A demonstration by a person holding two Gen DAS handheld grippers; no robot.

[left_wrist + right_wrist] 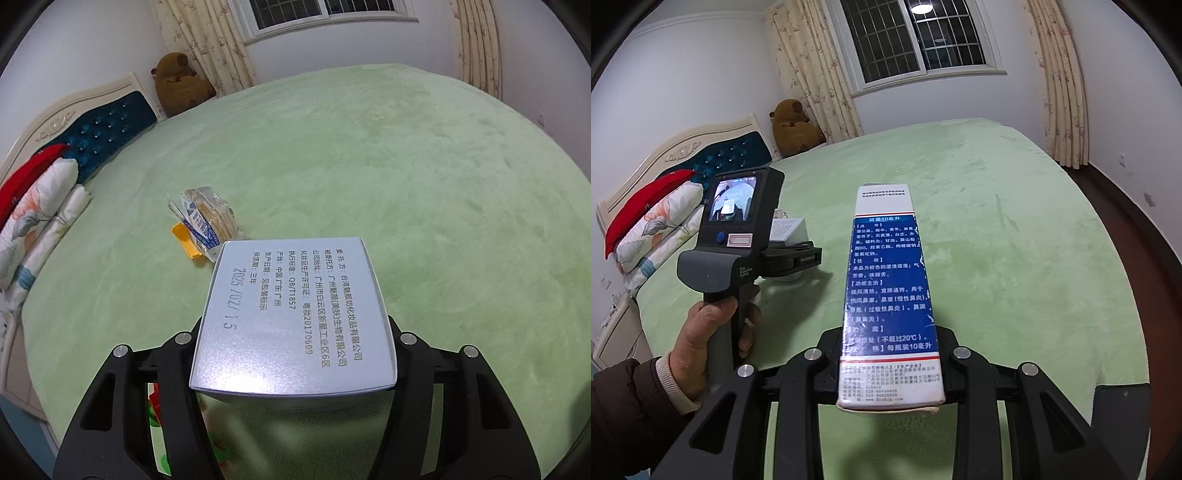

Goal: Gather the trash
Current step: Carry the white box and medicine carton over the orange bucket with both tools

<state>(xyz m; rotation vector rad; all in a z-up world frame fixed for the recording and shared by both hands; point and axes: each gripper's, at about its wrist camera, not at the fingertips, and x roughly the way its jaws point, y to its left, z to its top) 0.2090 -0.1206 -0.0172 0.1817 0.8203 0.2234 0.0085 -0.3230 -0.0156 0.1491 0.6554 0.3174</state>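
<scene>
orange scrap (184, 242) half under wrapper (207, 221)

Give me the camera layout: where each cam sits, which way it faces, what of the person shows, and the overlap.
Left wrist: sits on the left gripper, facing down-forward across the green bed toward the window; gripper closed on a silver box; snack wrapper beyond it; no hand visible.
Right wrist: sits on the right gripper, facing the same way; gripper closed on a blue-and-white box; the person's left hand and sleeve show, holding the other gripper.
Shared: bed, headboard, brown plush toy, curtains, window, silver box.
</scene>
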